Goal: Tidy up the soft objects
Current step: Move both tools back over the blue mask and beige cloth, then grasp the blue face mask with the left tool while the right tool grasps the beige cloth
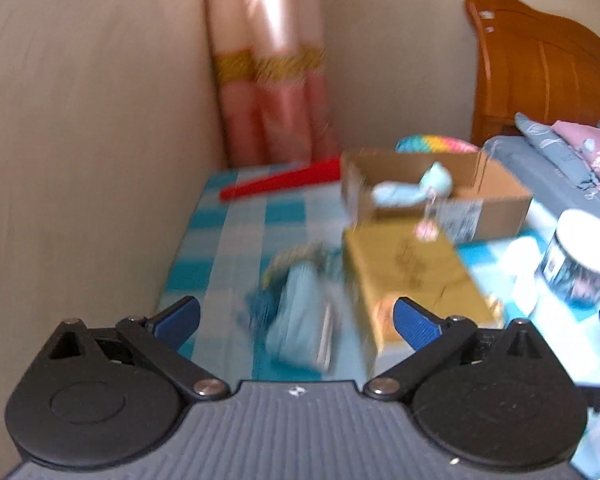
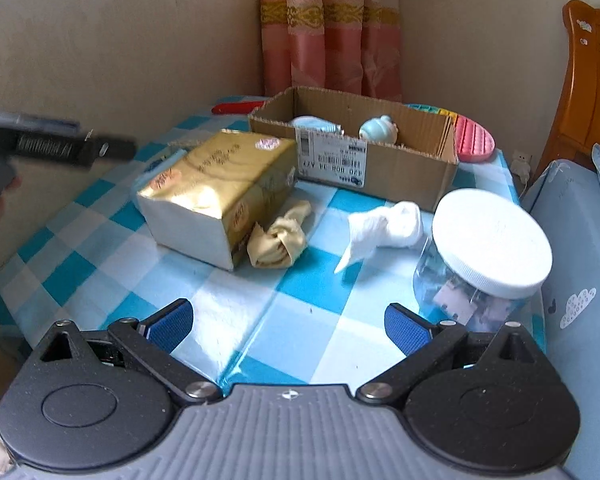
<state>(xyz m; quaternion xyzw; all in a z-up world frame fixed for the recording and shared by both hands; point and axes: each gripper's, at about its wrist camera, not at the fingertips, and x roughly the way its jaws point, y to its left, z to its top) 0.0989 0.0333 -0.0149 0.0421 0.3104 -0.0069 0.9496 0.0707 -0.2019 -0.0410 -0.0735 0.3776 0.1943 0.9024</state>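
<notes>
Two soft toys in cardboard box; perhaps cloths beside.

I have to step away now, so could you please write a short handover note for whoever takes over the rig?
Left gripper: open, empty, above a blurred light-blue soft item beside the tissue pack.
Right gripper: open, empty, over the checked tablecloth.
Done: two light-blue soft toys lie in the cardboard box.
Left: yellow cloth and white cloth lie on the table before the box.
</notes>
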